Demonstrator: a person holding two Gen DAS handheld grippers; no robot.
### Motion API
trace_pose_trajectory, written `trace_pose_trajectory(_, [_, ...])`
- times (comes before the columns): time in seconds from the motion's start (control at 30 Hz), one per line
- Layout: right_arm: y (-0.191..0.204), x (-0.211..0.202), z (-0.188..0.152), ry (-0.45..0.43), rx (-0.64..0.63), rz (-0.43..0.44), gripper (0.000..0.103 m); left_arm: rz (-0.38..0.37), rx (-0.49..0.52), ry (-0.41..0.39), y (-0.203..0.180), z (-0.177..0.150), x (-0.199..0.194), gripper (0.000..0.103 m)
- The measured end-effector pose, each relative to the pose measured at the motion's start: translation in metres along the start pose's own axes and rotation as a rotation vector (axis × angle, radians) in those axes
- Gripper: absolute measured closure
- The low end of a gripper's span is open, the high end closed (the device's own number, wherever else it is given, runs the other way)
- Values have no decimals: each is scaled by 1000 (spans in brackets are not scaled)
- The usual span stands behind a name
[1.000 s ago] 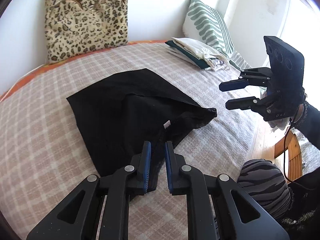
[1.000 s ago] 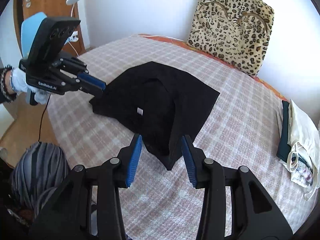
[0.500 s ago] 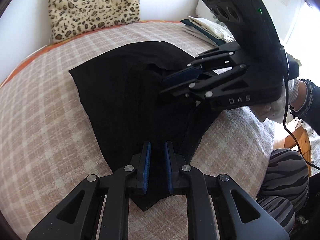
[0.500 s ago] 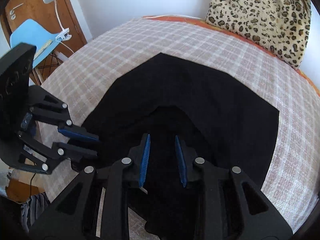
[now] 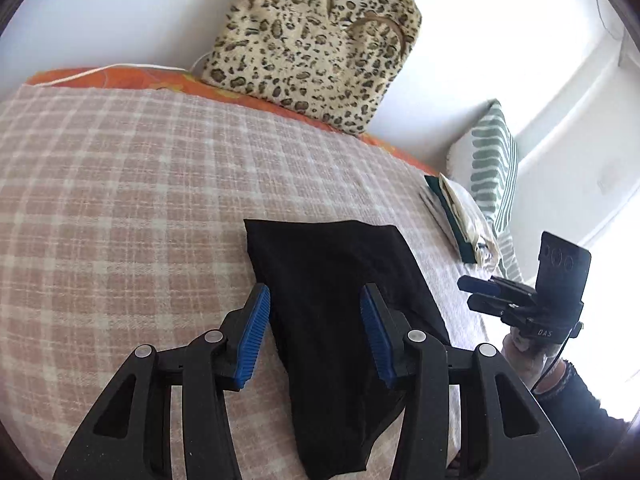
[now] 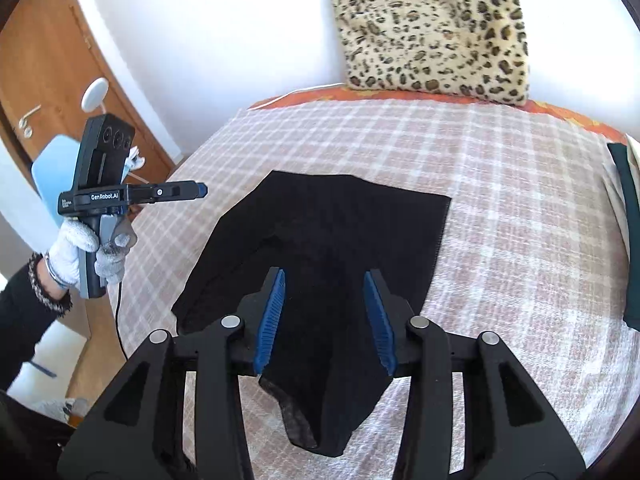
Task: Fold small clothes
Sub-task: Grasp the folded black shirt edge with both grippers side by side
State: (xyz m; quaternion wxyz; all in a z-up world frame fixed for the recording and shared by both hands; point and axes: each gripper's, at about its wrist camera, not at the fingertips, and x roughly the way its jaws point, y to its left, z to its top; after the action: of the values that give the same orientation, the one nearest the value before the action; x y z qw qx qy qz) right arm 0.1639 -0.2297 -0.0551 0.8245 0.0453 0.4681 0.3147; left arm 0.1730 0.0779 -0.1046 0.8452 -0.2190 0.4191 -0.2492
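Observation:
A small black garment [image 5: 340,308] lies folded flat on the checked bed cover [image 5: 120,220]; it also shows in the right wrist view [image 6: 328,248]. My left gripper [image 5: 316,336] is open and empty, raised above the garment's near part. My right gripper [image 6: 324,320] is open and empty above the garment's near end. In the left wrist view the right gripper [image 5: 478,294] hovers to the right of the garment. In the right wrist view the left gripper [image 6: 198,190] is held in a gloved hand, left of the garment and off the bed edge.
A leopard-print cushion [image 5: 316,48] leans on the wall at the back. A striped pillow [image 5: 492,176] and a stack of folded clothes [image 5: 460,216] lie at the right. A wooden door [image 6: 52,92], lamp and blue chair [image 6: 52,176] stand at the left.
Both grippers opened and let go of the garment, then pulled back and apart. The garment now lies in a narrower fold than a second ago.

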Motion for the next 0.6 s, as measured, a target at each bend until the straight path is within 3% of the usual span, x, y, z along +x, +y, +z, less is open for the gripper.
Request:
trace_pose_trajectory(0.23, [-57, 16, 25, -6, 181, 14, 58, -23, -117, 49, 24, 17, 35, 58])
trace_pose_trajectory(0.43, [-91, 57, 33, 38, 317, 19, 58, -22, -111, 69, 24, 22, 53, 60])
trace_pose_trajectory(0.6, [-101, 82, 36, 57, 367, 13, 58, -12, -74, 79, 21, 27, 64, 95])
